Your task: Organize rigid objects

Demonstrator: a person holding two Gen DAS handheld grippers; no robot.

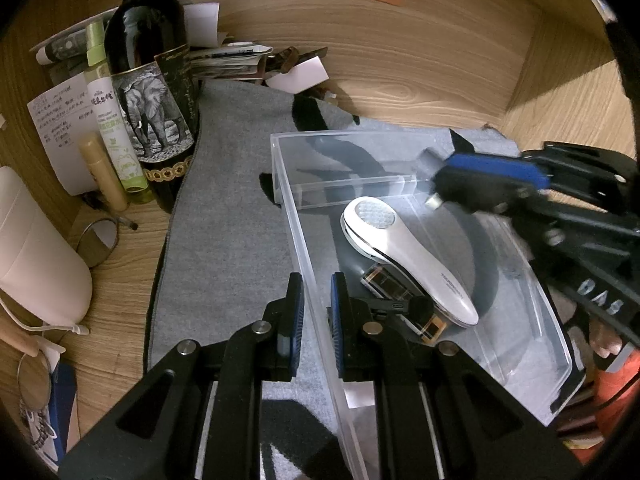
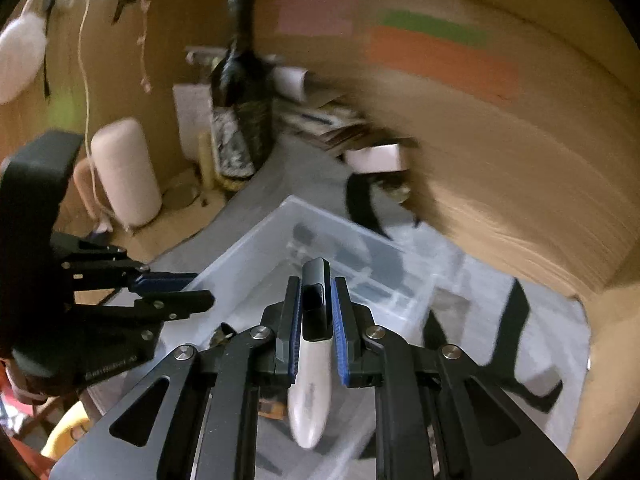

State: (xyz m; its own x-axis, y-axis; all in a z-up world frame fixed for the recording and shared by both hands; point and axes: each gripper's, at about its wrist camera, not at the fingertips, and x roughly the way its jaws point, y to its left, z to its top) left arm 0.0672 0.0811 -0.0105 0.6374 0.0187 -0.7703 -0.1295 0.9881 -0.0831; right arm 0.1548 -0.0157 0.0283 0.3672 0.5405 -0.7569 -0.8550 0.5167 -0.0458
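The left tongs (image 1: pixel 316 312) are clamped on the near wall of the clear box (image 1: pixel 292 188). Just past them a white device (image 1: pixel 404 256) already lies inside. Farther right, the right tongs (image 2: pixel 316 312) grip a white-and-grey gadget (image 2: pixel 314 344) above the box, not yet placed.

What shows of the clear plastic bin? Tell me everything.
The clear plastic bin is a transparent, rigid-looking rectangular box, open-topped, with a low clear divider across its far end. It sits flat on the grey patterned cloth. Inside lie a white handheld device, partly over a black-and-orange gadget. The left gripper straddles its left wall; the right gripper hovers above its far end, holding a grey-tipped item.
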